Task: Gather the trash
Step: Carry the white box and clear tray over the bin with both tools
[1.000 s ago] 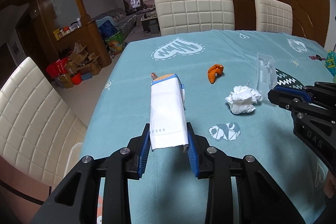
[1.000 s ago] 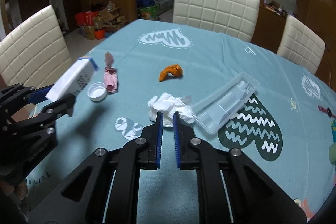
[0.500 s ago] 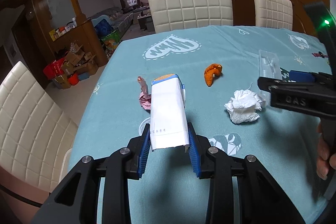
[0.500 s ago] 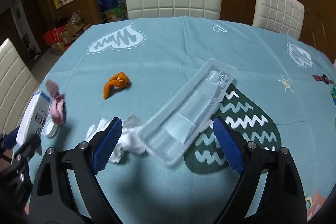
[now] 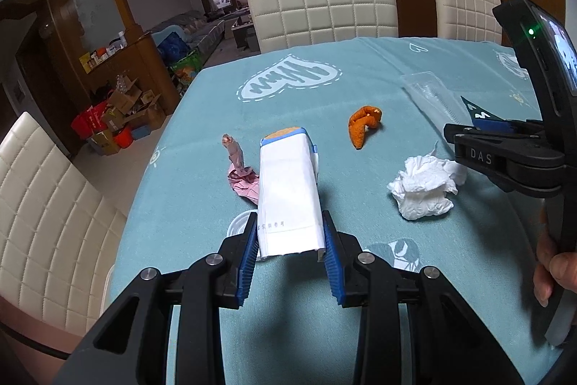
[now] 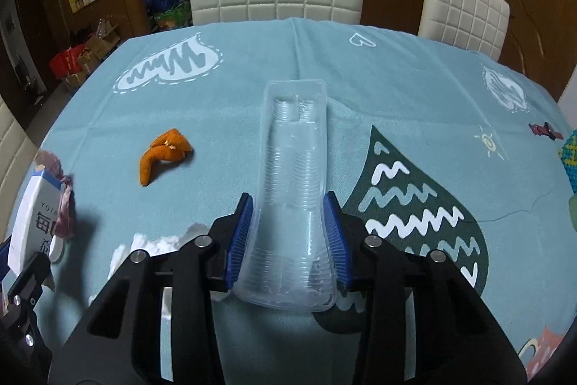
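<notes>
Carton (image 5: 288,193) in left jaws — tray (image 6: 294,190) between right jaws.

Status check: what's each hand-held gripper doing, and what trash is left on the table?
Left hand-held gripper shut on white-and-blue carton. Right hand-held gripper closing around clear plastic tray. Orange peel, crumpled white tissue, pink wrapper remain. Nothing blocking.

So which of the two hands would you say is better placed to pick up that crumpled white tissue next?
Neither is free: the left gripper is shut on the white carton, and the right gripper brackets the clear plastic tray. The crumpled tissue lies just beside the right one, so probably the right, once it is emptied.
</notes>
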`<action>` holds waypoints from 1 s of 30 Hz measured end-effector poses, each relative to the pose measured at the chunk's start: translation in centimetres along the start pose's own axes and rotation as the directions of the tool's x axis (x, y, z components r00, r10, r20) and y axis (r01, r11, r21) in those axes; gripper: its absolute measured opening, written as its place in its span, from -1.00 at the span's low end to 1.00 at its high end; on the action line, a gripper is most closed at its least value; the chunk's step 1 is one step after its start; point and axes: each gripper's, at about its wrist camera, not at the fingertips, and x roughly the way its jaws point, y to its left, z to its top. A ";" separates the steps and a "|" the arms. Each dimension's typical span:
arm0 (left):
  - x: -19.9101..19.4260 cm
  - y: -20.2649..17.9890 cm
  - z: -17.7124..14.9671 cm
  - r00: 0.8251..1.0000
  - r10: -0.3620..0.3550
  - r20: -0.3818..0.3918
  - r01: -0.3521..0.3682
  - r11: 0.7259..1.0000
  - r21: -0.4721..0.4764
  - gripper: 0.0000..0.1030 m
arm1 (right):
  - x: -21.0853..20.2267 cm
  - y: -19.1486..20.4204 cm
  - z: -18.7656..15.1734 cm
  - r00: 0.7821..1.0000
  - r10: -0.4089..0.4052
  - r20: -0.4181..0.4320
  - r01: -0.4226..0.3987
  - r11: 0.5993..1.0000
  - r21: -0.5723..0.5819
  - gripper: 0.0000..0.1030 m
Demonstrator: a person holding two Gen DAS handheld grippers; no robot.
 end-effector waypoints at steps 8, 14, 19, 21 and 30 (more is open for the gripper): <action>-2.1 0.1 -0.4 1.000 -0.001 0.030 0.001 1.000 -0.007 -0.35 | -3.4 -0.2 -1.2 0.998 0.040 0.057 -0.039 0.999 -0.018 -0.38; -3.7 0.9 -0.8 0.999 0.001 0.048 0.000 1.000 -0.024 -0.35 | -6.2 1.4 -1.8 0.994 0.067 0.086 -0.060 0.995 -0.075 -0.38; -5.0 2.2 -1.3 0.998 0.010 0.059 -0.007 0.999 -0.050 -0.35 | -8.3 4.0 -2.6 0.990 0.097 0.103 -0.081 0.985 -0.152 -0.38; -5.5 2.8 -1.5 0.998 0.018 0.064 -0.015 0.998 -0.059 -0.35 | -9.2 5.1 -3.0 0.987 0.114 0.109 -0.093 0.979 -0.182 -0.38; -7.8 6.8 -3.1 0.995 0.060 0.085 -0.049 0.991 -0.123 -0.35 | -12.5 10.0 -4.1 0.977 0.168 0.128 -0.127 0.951 -0.281 -0.38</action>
